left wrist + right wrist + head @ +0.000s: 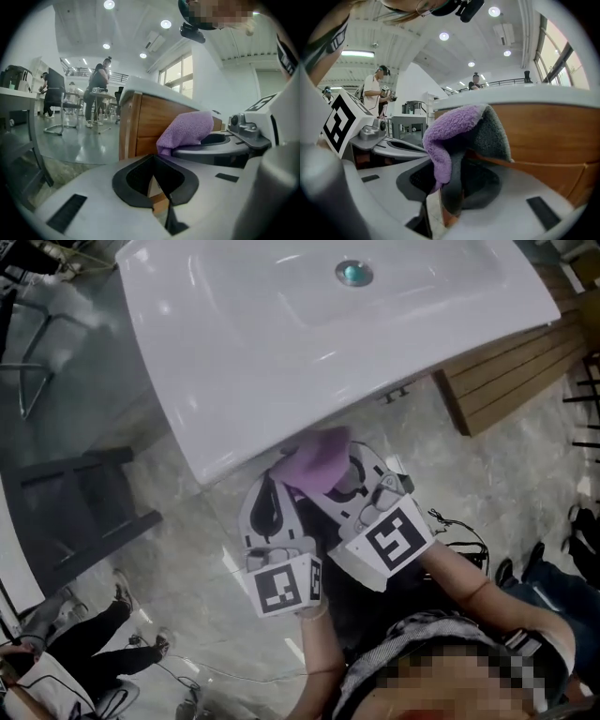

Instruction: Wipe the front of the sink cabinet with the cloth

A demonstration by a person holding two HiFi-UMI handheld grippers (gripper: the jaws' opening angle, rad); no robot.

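Cloth's gripped and up at the cabinet

Right tool (pixel 447 187) pinches the cloth (pixel 452 133), bunched at its 12 o'clock to pad the cabinet front (pixel 553 136). Left tool (pixel 157 187) sits closed and empty at 9 o'clock, probably just keeping clear.

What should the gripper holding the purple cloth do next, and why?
Probably push the cloth flat against the wooden cabinet front and slide it sideways. The right gripper is shut on the cloth and holds it right by the wood, just under the sink rim, though I can't tell if it touches.
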